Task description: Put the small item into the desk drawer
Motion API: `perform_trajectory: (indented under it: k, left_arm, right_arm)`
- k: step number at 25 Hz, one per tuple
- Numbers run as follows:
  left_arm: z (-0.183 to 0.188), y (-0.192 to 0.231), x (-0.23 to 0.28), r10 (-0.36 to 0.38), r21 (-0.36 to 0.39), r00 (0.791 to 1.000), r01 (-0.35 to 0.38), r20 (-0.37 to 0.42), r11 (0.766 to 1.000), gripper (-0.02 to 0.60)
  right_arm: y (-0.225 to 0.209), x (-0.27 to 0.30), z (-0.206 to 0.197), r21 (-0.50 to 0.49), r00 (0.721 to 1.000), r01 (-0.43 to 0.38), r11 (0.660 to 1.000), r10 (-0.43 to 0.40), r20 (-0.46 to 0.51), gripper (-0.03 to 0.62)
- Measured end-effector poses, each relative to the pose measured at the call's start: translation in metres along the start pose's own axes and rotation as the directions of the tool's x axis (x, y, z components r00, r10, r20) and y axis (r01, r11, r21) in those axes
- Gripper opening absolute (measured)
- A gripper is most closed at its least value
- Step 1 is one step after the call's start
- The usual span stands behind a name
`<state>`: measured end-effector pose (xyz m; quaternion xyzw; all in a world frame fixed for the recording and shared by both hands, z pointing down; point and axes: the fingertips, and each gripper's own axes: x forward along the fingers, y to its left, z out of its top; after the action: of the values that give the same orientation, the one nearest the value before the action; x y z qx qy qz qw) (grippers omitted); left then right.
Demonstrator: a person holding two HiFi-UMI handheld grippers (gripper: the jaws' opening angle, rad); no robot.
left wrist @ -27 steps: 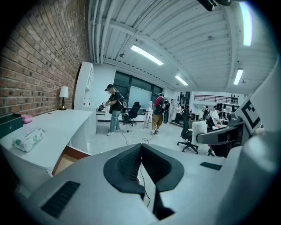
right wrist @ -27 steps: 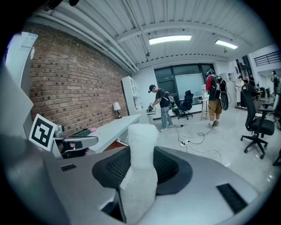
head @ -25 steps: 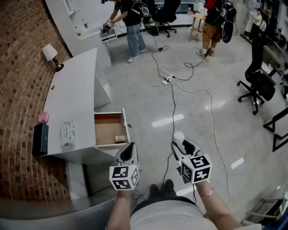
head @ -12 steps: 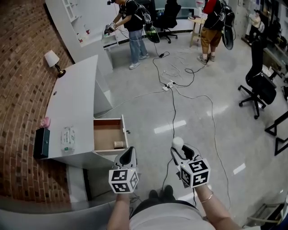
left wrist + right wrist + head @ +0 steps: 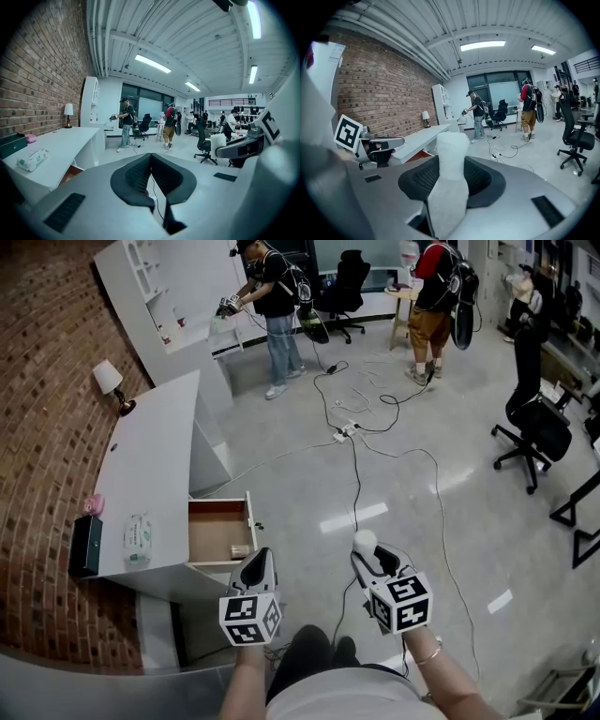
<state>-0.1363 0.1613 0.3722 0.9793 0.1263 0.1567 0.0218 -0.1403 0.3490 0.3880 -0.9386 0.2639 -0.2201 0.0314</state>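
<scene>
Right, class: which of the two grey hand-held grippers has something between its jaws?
The grey right gripper: its jaws clamp a white foam-like cylinder, while the left gripper has its jaws shut together on nothing.

I count two grippers near me, the left gripper (image 5: 262, 562) and the right gripper (image 5: 369, 557), and one white item (image 5: 364, 540). On the left there is one desk (image 5: 155, 442) with one open drawer (image 5: 211, 529) and one small object (image 5: 240, 551). The desk also has one lamp (image 5: 108, 379), one wipes pack (image 5: 138, 534), one black box (image 5: 85, 546) and one pink thing (image 5: 92, 506). Far off I count two people, a person at the shelf (image 5: 272, 296) and a person in red (image 5: 433, 301), and two office chairs, the far chair (image 5: 349, 276) and the right chair (image 5: 539, 418).
</scene>
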Motion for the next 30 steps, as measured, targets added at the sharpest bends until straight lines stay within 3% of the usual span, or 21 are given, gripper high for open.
perform_trajectory:
  k: [13,23,30]
  left_arm:
    - [0.007,0.021,0.038,0.030,-0.005,0.999,-0.030,-0.012,1.000,0.020]
    - [0.014,0.090,0.136,0.017,-0.037,0.999,-0.019,-0.050,0.999,0.020]
    - [0.050,0.158,0.214,0.000,-0.044,0.999,-0.002,-0.041,0.999,0.020]
  right_arm:
    - [-0.014,0.036,0.017,-0.006,1.000,-0.027,1.000,0.027,0.000,0.167]
    - [-0.027,0.151,0.053,-0.002,0.999,-0.028,1.000,0.028,-0.037,0.167]
    - [-0.030,0.257,0.106,-0.004,0.998,-0.034,0.999,0.034,-0.043,0.167]
